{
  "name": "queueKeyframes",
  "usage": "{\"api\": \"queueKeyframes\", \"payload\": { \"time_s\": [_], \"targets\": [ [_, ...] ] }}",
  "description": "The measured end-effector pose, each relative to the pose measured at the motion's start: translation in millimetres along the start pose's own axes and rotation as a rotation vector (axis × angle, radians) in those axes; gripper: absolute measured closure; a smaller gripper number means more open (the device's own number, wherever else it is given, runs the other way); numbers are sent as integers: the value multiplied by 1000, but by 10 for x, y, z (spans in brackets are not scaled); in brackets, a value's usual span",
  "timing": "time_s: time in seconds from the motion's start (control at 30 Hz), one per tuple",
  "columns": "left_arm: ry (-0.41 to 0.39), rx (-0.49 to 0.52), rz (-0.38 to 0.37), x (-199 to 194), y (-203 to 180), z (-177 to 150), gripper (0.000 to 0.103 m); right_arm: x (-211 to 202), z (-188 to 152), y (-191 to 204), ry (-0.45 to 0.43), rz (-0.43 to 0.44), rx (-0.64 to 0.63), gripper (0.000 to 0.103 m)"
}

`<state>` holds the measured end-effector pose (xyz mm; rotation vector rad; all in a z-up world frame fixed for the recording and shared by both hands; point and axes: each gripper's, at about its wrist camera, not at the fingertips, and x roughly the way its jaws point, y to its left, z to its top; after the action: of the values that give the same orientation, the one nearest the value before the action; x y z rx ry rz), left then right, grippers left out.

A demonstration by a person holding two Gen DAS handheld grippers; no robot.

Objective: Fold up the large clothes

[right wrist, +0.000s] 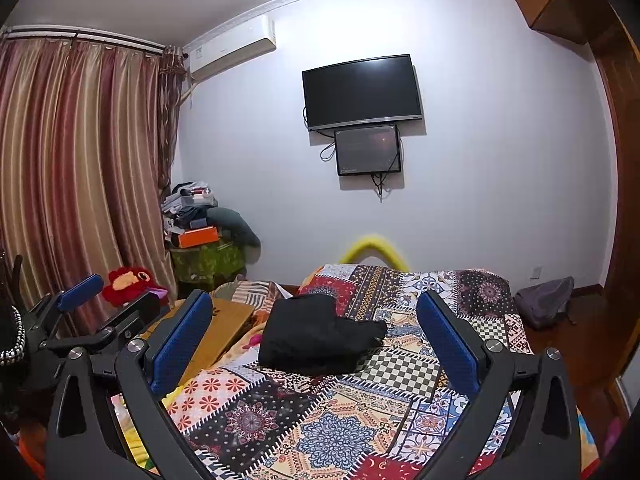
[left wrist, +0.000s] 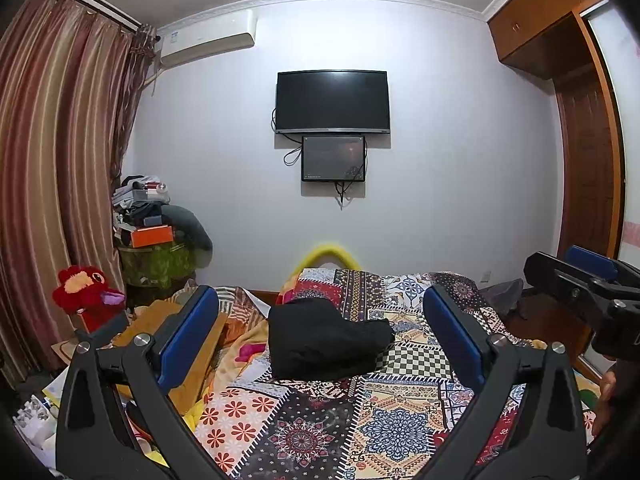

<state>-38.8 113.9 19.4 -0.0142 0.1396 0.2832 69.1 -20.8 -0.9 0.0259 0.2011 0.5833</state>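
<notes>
Two grippers are seen: the left gripper [left wrist: 320, 332] and the right gripper [right wrist: 314, 332], each with two blue-padded fingers spread apart. One black garment [left wrist: 326, 342] is counted on one patchwork bedspread [left wrist: 400, 412]. Two dark screens are mounted on the wall, a large television [left wrist: 333, 101] and a smaller screen [left wrist: 333, 159]. One air conditioner [left wrist: 208, 42], one red plush toy [left wrist: 86, 294] and one orange box [left wrist: 153, 236] are counted.
</notes>
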Motion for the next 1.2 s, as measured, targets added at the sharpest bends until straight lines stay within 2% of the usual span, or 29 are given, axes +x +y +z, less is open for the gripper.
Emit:
{"api": "queueKeyframes", "payload": {
  "time_s": [0.5, 0.83, 1.2],
  "targets": [
    [9, -17, -15, 30, 34, -13, 0, -3, -4, -1, 10, -9, 0, 1],
    [31, -19, -62, 54, 34, -11, 0, 4, -1, 7, 11, -15, -6, 1],
    [35, -21, -67, 55, 30, -17, 0, 20, -19, 11, 15, -21, -2, 1]
  ]
}}
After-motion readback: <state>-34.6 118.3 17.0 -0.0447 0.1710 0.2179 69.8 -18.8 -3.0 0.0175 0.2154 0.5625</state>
